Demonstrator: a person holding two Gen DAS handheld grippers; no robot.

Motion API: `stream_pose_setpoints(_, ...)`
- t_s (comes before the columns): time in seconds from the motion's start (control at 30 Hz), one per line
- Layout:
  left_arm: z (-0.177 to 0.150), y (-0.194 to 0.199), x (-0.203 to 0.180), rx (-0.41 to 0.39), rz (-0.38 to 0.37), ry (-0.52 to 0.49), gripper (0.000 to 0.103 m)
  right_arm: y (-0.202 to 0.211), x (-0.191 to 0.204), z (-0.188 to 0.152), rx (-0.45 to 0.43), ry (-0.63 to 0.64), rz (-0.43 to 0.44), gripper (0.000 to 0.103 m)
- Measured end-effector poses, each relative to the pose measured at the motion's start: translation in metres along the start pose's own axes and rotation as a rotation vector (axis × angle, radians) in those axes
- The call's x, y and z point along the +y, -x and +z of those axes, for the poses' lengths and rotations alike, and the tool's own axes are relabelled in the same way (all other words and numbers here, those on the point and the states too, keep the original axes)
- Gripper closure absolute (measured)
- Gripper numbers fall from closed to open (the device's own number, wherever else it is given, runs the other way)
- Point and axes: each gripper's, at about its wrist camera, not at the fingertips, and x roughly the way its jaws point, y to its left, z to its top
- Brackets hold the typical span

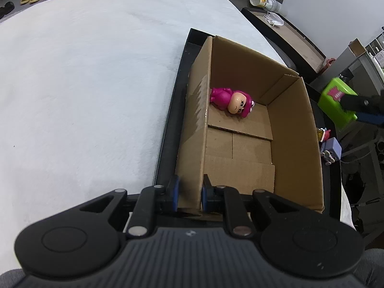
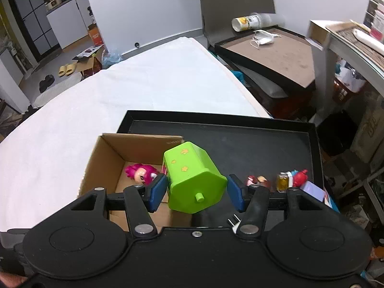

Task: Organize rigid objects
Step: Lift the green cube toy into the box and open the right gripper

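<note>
Left gripper point(image 1: 190, 193) nearest in the left wrist view: jaws narrow, blue pads clamped on the near-left wall of the cardboard box point(image 1: 295, 141), one pad outside, one inside.

The box stands open-topped in the black tray point(image 1: 171, 122), against the tray's left edge. Inside it, a pink figurine point(image 1: 231, 100) lies on its side on the box floor, at the far end beside the left wall. The rest of the box floor is bare cardboard flaps.

Right gripper point(image 2: 196, 193) in the right wrist view: jaws at a middling width, blue pads pressed on both sides of a green toy house point(image 2: 192, 180), held tilted, its base with a small peg facing the camera, yellow stars on the upper face. The house hangs above the box's right wall point(image 2: 134, 153), partly over the tray floor point(image 2: 252, 148). Whether it touches the box rim cannot be told.

On the tray along its right edge: a small brown-and-pink figure point(image 2: 256, 180), a red-and-yellow toy point(image 2: 291, 177), a lilac block point(image 2: 312, 189), close together. A white plug point(image 2: 234, 223) shows just under the right finger.

The tray sits on a white cloth-covered surface point(image 2: 96, 110), at its right edge. Beyond that, a second black-rimmed tray point(image 2: 276, 50) with a white mask point(image 2: 262, 38) and a tipped bottle point(image 2: 252, 21). Yellow slippers point(image 2: 68, 68) on the floor far left.
</note>
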Motion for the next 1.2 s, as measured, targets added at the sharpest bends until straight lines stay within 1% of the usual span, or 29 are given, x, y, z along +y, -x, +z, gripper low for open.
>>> stream_pose_setpoints(0.2,0.001,-0.002,0.003,-0.004,-0.021,-0.009,0.086,-0.006,0.019,0.007,-0.002,0.027,-0.011,0.049)
stream_pose_setpoints(0.5,0.001,-0.001,0.005,0.000,-0.050,-0.008,0.085,-0.021,0.037,0.012,0.006,0.042,-0.044,0.048)
stream_pose_setpoints(0.53,0.001,-0.001,0.005,0.001,-0.051,-0.007,0.085,-0.022,0.038,0.013,-0.002,0.045,-0.044,0.046)
stream_pose_setpoints(0.57,0.001,-0.001,0.005,0.002,-0.054,-0.006,0.085,-0.023,0.038,0.013,-0.004,0.047,-0.047,0.042)
stream_pose_setpoints(0.6,0.002,-0.001,0.005,0.004,-0.057,-0.005,0.084,-0.024,0.038,0.014,0.001,0.044,-0.058,0.042)
stream_pose_setpoints(0.73,0.002,0.000,0.007,0.004,-0.064,-0.002,0.083,-0.018,0.033,0.012,0.000,0.016,-0.054,0.041)
stream_pose_setpoints(0.83,0.002,0.000,0.007,0.003,-0.064,0.001,0.083,-0.014,0.027,0.010,-0.001,0.013,-0.063,0.041)
stream_pose_setpoints(0.97,0.002,0.000,0.007,0.001,-0.065,0.003,0.083,-0.009,0.018,0.005,0.001,0.019,-0.077,0.039)
stream_pose_setpoints(1.2,0.002,0.001,0.005,-0.001,-0.059,-0.001,0.083,-0.001,-0.003,-0.006,0.014,-0.011,-0.096,0.038)
